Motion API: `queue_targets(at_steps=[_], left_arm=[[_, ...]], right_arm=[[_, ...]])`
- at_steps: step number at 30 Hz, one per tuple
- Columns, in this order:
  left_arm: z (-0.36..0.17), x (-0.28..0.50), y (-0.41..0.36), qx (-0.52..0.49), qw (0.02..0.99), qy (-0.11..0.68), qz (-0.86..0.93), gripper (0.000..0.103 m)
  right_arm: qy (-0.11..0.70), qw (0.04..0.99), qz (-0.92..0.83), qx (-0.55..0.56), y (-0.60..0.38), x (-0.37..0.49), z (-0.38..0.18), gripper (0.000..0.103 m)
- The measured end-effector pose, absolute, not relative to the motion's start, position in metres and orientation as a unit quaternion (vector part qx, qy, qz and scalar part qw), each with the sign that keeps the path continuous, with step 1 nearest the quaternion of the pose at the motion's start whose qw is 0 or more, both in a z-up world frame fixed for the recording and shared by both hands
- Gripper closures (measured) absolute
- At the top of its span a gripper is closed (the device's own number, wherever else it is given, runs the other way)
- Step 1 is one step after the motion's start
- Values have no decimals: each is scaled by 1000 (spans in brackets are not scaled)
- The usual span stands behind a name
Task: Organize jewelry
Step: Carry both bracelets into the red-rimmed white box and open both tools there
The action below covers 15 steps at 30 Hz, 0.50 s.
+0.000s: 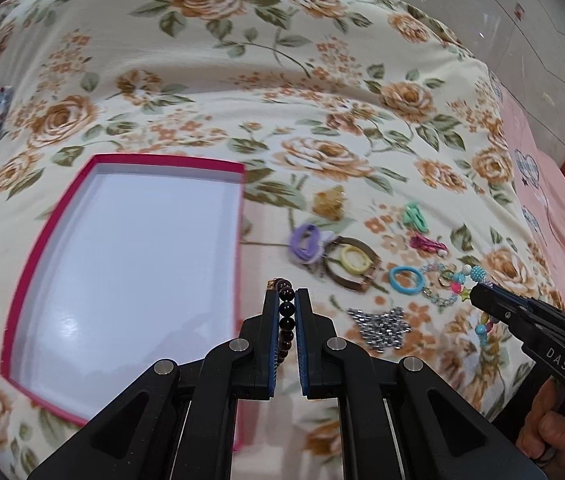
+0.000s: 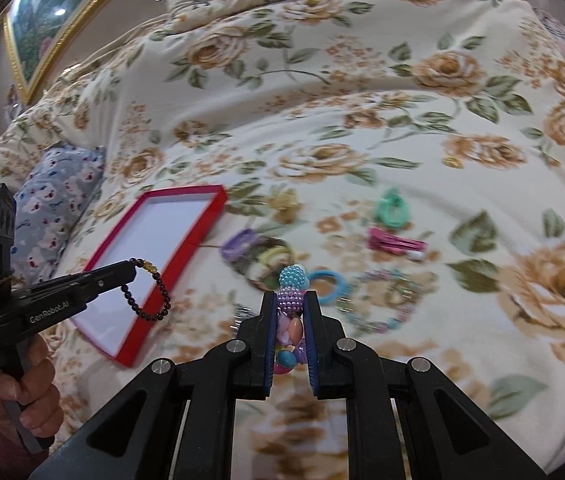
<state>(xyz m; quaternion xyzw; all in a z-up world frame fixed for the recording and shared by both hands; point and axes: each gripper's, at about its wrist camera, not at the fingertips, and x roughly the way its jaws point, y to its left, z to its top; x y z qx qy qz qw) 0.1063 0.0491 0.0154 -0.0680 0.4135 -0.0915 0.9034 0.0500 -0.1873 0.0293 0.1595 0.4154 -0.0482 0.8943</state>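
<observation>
My left gripper is shut on a dark round-bead bracelet, held above the right edge of the red box. The right wrist view shows that gripper at the left, the dark bracelet dangling as a loop over the box. The box is open, shallow and white inside. My right gripper is shut on a colourful bead bracelet with blue and purple pearl balls. In the left wrist view, the right gripper hovers over the jewellery pile with coloured beads hanging below it.
On the floral bedspread right of the box lie purple hair ties, a yellow ring inside a bronze bangle, a blue ring, a green clip, a pink clip, an amber clip and a silver star. A blue pillow lies left.
</observation>
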Motion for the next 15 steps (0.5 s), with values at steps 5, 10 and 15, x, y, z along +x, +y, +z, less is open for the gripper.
queue_targets(at_steps=[5,10,15], left_arm=[[27,94,70,-79,910,401,-77,96],[35,81,94,-90,915,388,-58,96],[34,74,116,-102,916,386,-36,96]], right_arm=[[416,896,-10,157,-161,71,32,91],[420,894,38,151,-127,94,32,91],[429,888,86,142,-87,119,25,91]])
